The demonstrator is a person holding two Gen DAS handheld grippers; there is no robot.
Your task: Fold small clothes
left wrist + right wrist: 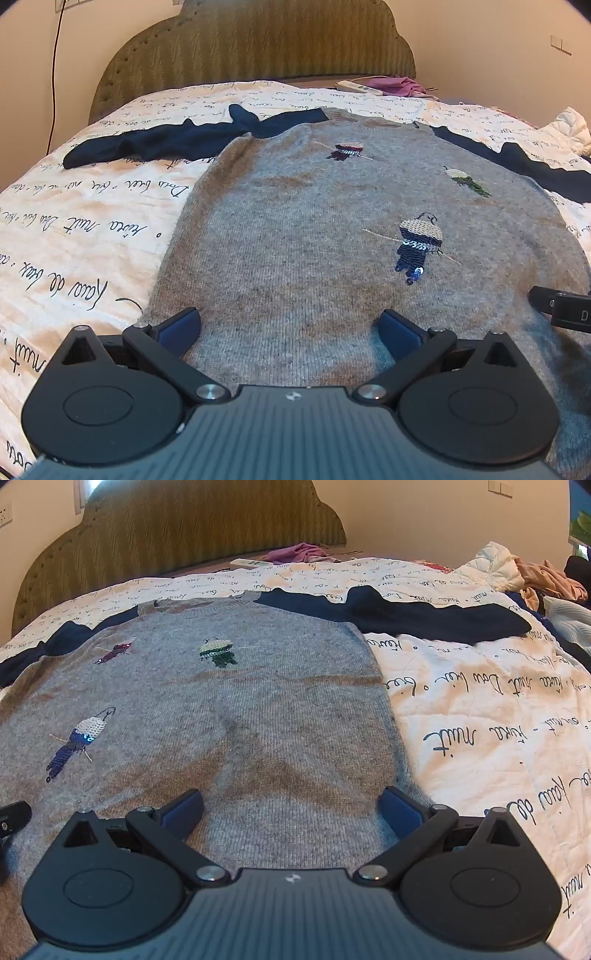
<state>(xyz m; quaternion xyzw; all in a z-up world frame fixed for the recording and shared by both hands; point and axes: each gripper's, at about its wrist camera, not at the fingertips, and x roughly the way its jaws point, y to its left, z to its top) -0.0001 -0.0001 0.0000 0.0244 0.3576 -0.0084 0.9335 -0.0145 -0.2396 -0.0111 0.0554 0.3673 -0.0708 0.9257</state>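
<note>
Currently the left claw (290,326) has its two blue-padded fingers (181,325) spread wide apart, nothing between them, hovering over the near hem area of the sweater (295,229). The right claw (291,808) stands likewise wide apart and empty, over the same garment's near edge on its other side. A black part of the right claw shows at the right margin of the left wrist view; a black part of the left claw shows at the left margin of the right wrist view.

Surroundings: the sweater lies flat, front up, on a bed whose white cover (74,229) carries black handwritten script. A padded olive headboard (258,40) stands behind. Near the headboard lie a white remote-like unit (356,88) and a crumpled pink cloth (404,85). A heap of loose clothes (535,579) occupies the bed's right side, clear of the sweater. No item lies between either claw and the garment.

Garment: grey knit body with a ribbed neckline (147,607) at the far end. Both dark navy sleeves (424,618) extend sideways, slightly rumpled. Three sequinned figures decorate the front: blue and beige (417,243), green and cream (218,651), dark red (347,151).
</note>
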